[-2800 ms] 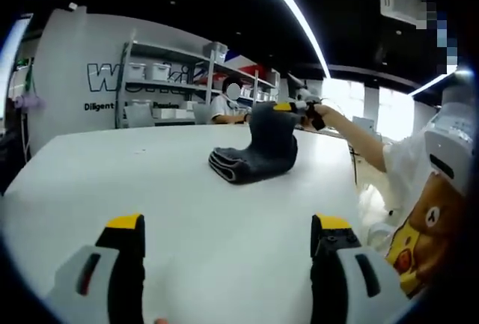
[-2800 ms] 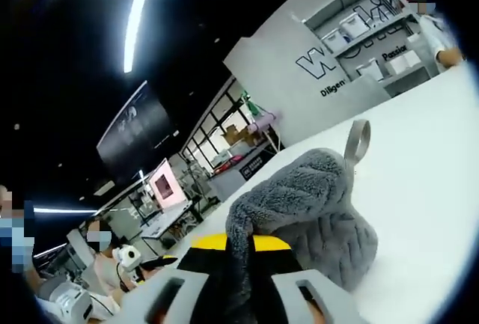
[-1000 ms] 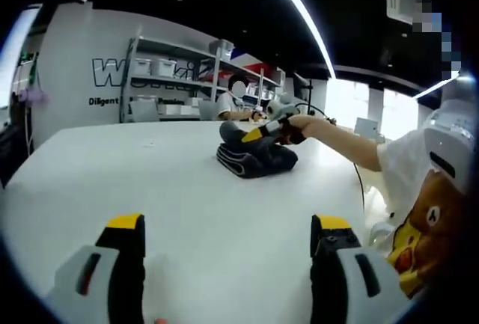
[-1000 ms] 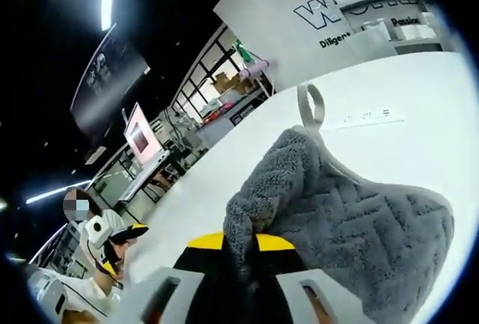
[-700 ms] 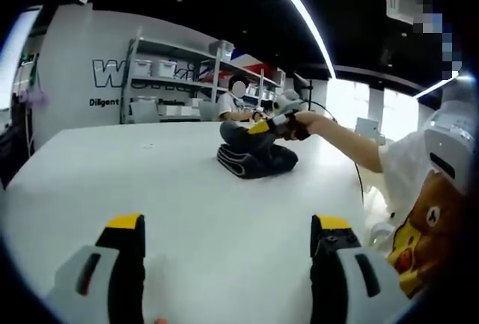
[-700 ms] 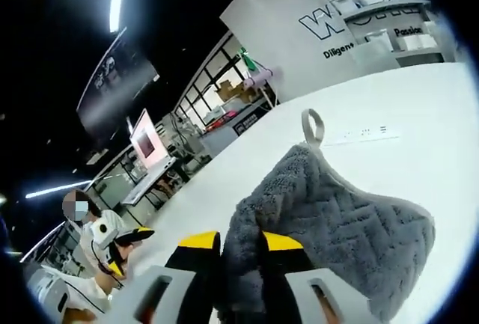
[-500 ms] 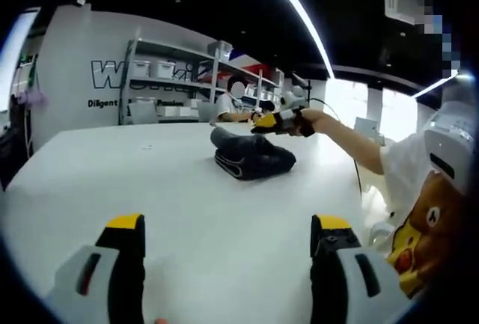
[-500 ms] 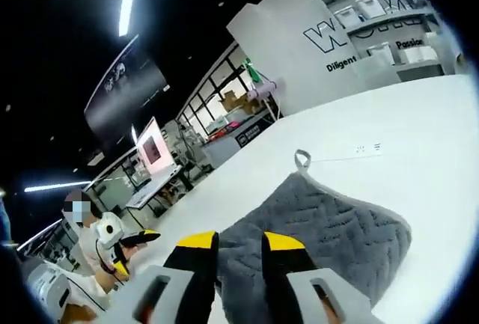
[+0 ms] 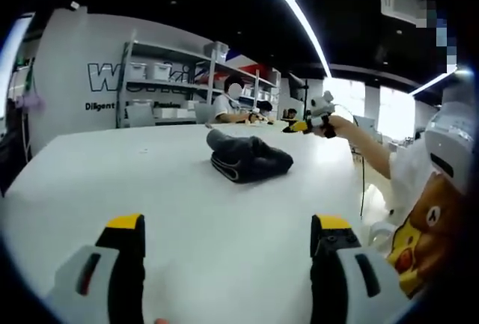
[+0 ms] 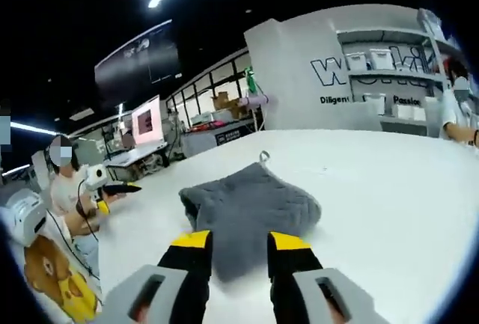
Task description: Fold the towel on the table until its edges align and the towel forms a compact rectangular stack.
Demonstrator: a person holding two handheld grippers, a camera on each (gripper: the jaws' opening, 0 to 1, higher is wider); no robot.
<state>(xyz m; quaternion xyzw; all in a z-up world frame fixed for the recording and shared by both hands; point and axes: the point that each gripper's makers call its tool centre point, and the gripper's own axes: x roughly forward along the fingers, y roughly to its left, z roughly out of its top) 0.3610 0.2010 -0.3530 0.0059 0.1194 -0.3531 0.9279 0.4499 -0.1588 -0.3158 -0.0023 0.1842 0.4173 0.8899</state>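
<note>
Towel, grey quilted terry cloth (image 10: 251, 215), is now lying folded in a lumpy stack mid-worktop (image 9: 150, 182), the right gripper (image 10: 238, 243) having just let go and backing off with jaws parted and empty; the left gripper (image 9: 227, 225) is idling wide open, so the edges probably want a final squaring.

Left gripper (image 9: 228, 234) jaws wide apart, right gripper (image 10: 239, 245) jaws parted, empty

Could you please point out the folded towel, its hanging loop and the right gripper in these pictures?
towel (image 10: 251, 215), right gripper view, on the quilted top layer.
hanging loop (image 10: 264, 156), right gripper view, on the loop at the towel's far corner.
right gripper (image 9: 298, 126), left gripper view, at its yellow-tipped jaws.
</note>
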